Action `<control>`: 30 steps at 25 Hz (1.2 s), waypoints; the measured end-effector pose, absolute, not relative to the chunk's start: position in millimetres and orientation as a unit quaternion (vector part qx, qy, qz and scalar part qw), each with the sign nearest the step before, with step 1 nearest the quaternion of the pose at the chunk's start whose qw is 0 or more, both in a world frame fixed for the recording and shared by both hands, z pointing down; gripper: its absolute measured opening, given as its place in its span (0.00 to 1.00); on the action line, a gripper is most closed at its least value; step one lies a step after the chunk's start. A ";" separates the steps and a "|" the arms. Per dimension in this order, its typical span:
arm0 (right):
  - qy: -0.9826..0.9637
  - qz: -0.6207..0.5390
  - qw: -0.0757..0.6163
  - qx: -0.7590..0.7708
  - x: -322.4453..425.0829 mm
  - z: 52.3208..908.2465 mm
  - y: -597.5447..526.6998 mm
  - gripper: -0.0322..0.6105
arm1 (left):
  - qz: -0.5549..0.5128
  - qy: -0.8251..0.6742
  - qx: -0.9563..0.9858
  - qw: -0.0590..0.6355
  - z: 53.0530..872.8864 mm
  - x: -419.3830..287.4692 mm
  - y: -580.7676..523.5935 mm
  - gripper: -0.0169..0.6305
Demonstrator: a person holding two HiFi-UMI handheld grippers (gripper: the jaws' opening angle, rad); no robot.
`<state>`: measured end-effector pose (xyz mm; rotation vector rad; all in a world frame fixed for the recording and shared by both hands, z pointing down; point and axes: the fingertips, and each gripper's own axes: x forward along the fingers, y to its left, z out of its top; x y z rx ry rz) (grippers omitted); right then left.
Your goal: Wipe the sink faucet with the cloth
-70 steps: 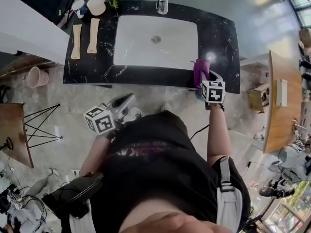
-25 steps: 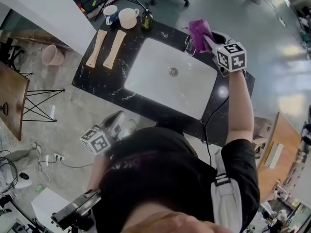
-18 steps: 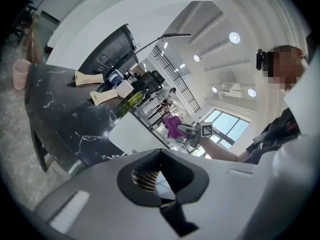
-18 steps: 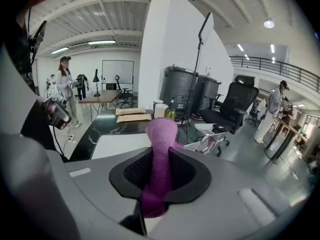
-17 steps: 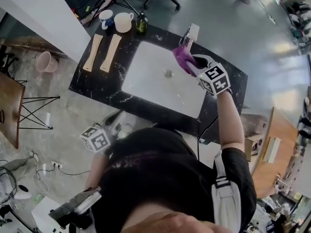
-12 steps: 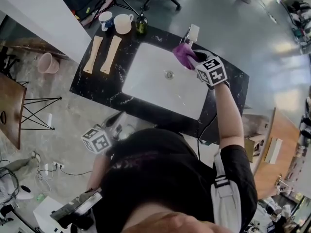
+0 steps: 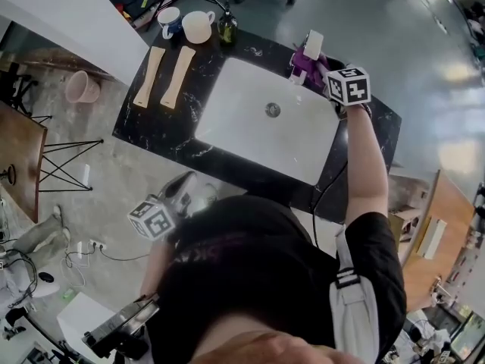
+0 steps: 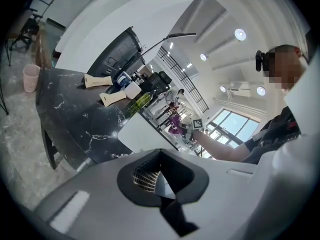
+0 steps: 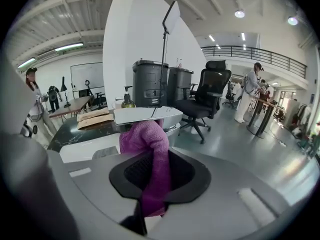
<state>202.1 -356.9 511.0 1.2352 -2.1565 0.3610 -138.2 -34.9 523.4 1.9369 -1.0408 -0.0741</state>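
pinching a purple knitted cloth (image 9: 145,139) in the right gripper (image 9: 152,184), with jaws drawn narrow on the hanging fold. pushing its bunched top up against the flat silver faucet (image 9: 145,115), right at the far rim of the white rectangular sink basin (image 7: 250,131). sunk in a black marble countertop (image 7: 163,120), with bare stone on the faucet's right out to the corner. on its left along the back edge, near but apart: a dark green glass bottle (image 7: 226,27), a cream mug (image 7: 198,26), a blue-and-white cup (image 7: 170,17). farther left, two pale wooden boards (image 7: 149,78) side by side, well apart. carrying the left gripper (image 8: 159,186) off the counter's near edge, with jaws closed together on nothing.
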 end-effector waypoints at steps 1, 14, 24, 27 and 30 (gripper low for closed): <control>-0.815 0.139 0.306 0.472 201.4 511.1 -354.7 0.17 | -0.029 -0.417 0.787 0.453 523.4 -137.0 -35.5 0.01; -0.878 0.192 0.255 0.357 152.6 536.2 -224.5 0.17 | -0.023 -0.384 0.806 0.449 517.9 -138.5 -39.2 0.01; -0.856 0.150 0.333 0.365 162.2 577.8 -280.8 0.17 | -0.003 -0.415 0.788 0.455 523.2 -134.7 -35.6 0.01; -0.835 0.155 0.320 0.420 185.7 578.0 -323.9 0.17 | 0.001 -0.429 0.778 0.459 528.2 -133.9 -32.0 0.01; -0.822 0.176 0.295 0.455 200.7 572.8 -355.6 0.17 | -0.003 -0.442 0.766 0.466 533.4 -134.0 -27.6 0.01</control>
